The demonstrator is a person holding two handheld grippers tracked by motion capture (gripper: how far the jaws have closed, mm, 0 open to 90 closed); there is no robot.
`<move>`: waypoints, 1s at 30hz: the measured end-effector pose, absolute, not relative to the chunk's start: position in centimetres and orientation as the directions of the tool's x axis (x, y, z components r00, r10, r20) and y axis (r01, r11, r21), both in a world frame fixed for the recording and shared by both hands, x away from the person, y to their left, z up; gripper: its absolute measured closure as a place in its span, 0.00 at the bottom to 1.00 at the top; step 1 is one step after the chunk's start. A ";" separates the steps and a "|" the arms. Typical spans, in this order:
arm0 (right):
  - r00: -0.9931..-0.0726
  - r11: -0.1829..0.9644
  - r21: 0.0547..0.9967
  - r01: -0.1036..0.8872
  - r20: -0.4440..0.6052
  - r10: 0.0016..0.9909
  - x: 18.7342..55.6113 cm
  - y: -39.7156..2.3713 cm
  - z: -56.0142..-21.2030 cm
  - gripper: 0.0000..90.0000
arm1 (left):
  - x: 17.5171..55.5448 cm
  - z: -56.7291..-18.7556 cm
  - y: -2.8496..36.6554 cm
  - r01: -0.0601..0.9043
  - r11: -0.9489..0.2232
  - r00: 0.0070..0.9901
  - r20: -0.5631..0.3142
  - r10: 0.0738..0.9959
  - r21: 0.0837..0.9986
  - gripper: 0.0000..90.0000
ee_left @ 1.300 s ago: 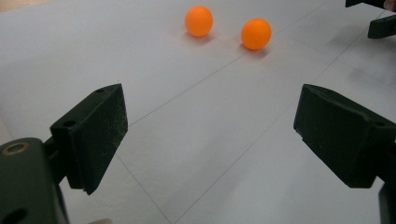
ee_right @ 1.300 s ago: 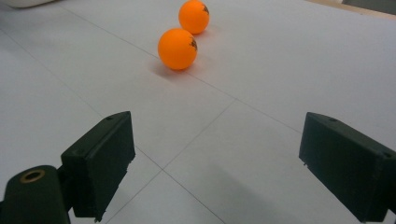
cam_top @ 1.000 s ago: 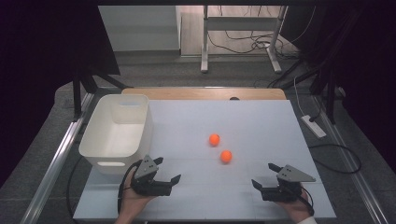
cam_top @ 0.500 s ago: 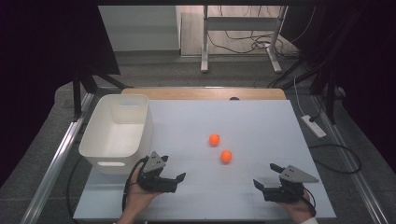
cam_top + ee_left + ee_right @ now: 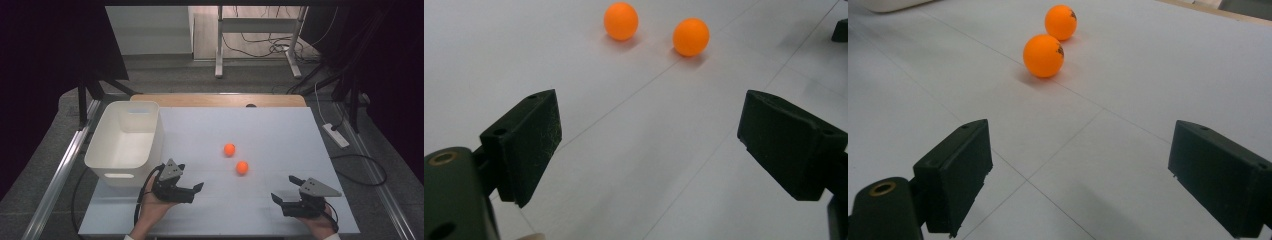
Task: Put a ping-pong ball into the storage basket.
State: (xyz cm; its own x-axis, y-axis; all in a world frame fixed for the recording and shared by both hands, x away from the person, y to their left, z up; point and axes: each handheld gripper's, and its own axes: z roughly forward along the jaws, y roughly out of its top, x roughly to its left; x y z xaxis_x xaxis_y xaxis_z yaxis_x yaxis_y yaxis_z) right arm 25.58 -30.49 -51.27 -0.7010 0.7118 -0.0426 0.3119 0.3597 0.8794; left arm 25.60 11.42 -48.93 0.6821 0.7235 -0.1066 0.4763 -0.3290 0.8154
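Two orange balls lie close together on the white table (image 5: 270,125): one farther back (image 5: 229,149) and one nearer (image 5: 242,167). My left gripper (image 5: 196,190) rests low on the table just in front of the white bin, open and empty, jaws aimed right toward the balls. In the left gripper view both balls (image 5: 621,21) (image 5: 691,36) sit well beyond the wide-spread jaws (image 5: 649,135). My right gripper (image 5: 284,189) is at the front right, open and empty. Its view has the nearer ball (image 5: 1043,55) and the farther ball (image 5: 1061,22) ahead of its jaws (image 5: 1078,175).
A white plastic bin (image 5: 125,142) stands at the table's left side, its inside bare as far as I can see. A wooden strip (image 5: 220,100) borders the far edge. A power strip (image 5: 336,135) and cables lie on the floor to the right.
My left gripper has slid a little to the right along the front of the bin, closer to the balls. The right gripper and both balls have stayed put.
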 end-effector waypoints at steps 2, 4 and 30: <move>-0.704 0.361 0.879 0.311 -0.043 0.709 25.6 -30.4 -51.3 0.11 | 25.8 -48.8 10.9 0.471 -0.336 0.687 -0.100 0.719 0.816 0.13; -0.705 0.365 0.878 0.310 -0.045 0.708 25.6 -30.3 -51.3 0.11 | 26.1 -48.6 10.6 0.468 -0.340 0.690 -0.097 0.717 0.816 0.13; -0.685 0.358 0.878 0.318 -0.048 0.727 25.5 -30.3 -51.2 0.11 | 27.8 -47.6 8.8 0.471 -0.365 0.717 -0.107 0.689 0.803 0.13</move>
